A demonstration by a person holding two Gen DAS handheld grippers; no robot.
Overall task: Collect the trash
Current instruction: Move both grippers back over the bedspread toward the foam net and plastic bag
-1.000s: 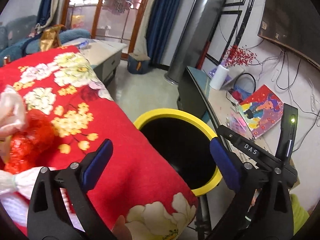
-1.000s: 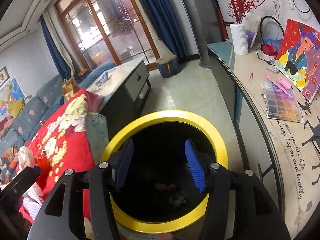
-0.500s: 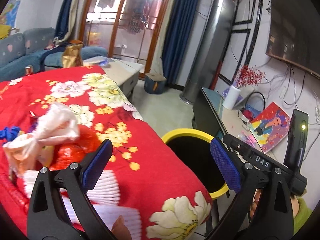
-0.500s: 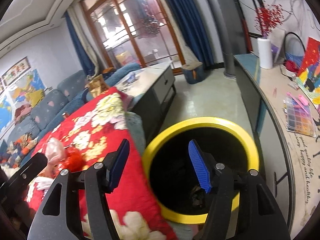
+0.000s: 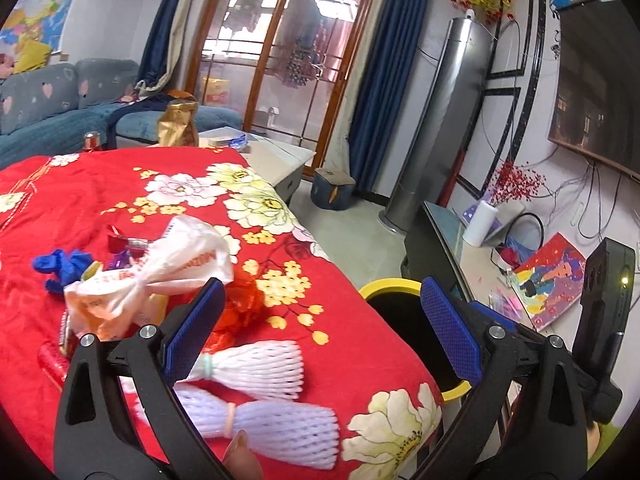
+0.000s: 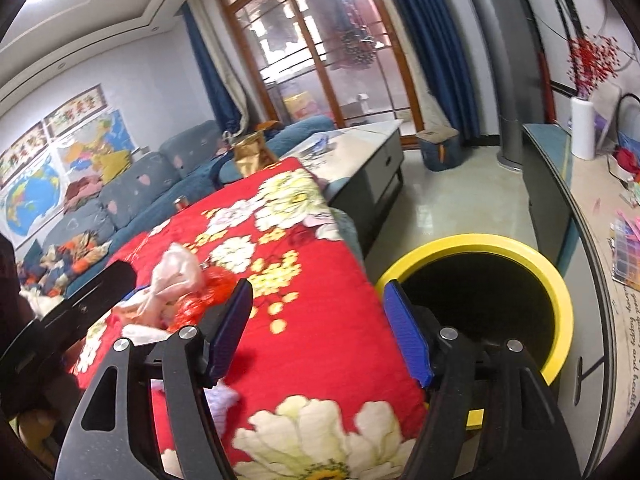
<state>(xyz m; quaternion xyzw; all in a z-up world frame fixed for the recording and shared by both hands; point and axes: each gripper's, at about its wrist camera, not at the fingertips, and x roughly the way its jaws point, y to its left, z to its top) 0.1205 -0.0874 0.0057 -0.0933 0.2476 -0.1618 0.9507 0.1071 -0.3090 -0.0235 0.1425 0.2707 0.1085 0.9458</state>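
Note:
Trash lies on a red floral cloth (image 5: 120, 208): a knotted white plastic bag (image 5: 160, 272), a red crinkled bag (image 5: 240, 308), two white foam nets (image 5: 256, 364), a blue glove (image 5: 64, 268) and red wrappers (image 5: 120, 242). A black bin with a yellow rim (image 6: 516, 248) stands to the right of the cloth and also shows in the left wrist view (image 5: 390, 286). My left gripper (image 5: 320, 328) is open and empty above the cloth's right edge. My right gripper (image 6: 316, 332) is open and empty between cloth and bin.
A grey coffee table (image 6: 372, 160) and blue sofa (image 6: 140, 192) stand behind the cloth. A long sideboard (image 6: 592, 208) with a white vase, painting and clutter runs along the right wall. A grey tower unit (image 5: 440, 120) stands on the tiled floor.
Both grippers have drawn back from over the bin and swung left toward the cloth. The trash pile has come into fuller view. Both stay open.

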